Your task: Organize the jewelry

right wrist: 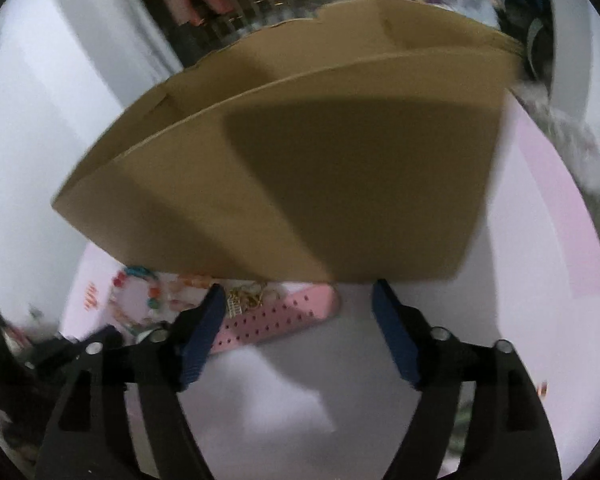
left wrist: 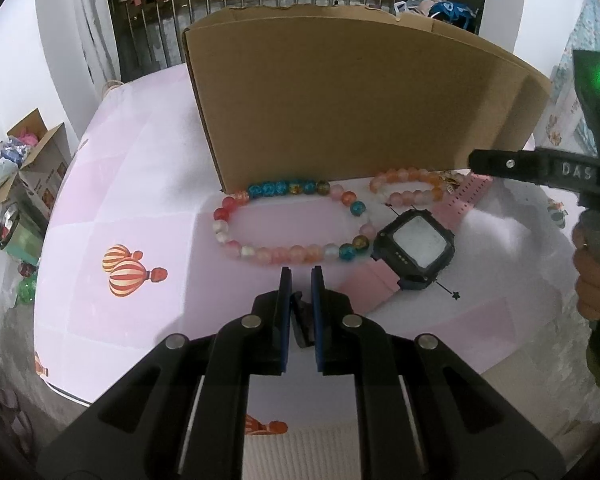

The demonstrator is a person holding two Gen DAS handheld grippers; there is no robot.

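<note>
A tall cardboard box (left wrist: 340,96) stands on the table. In front of it lie a large multicoloured bead bracelet (left wrist: 292,220), a smaller orange-pink bead bracelet (left wrist: 408,186), a black watch (left wrist: 414,248) on a pink strap, and a bit of gold jewelry (left wrist: 452,182). My left gripper (left wrist: 301,276) hovers just short of the large bracelet, shut on a small dark object (left wrist: 302,320). My right gripper (right wrist: 298,290) stands wide open at the box's (right wrist: 300,160) foot, nothing between its pads. The pink strap (right wrist: 276,316) and a gold chain (right wrist: 248,300) lie by its left fingertip.
The table wears a pink cloth (left wrist: 140,208) printed with balloons. A hand (left wrist: 592,276) holds the right gripper's handle at the right edge. On the floor at the left stands an open carton (left wrist: 28,152) of odds and ends. A railing with hanging clothes is behind.
</note>
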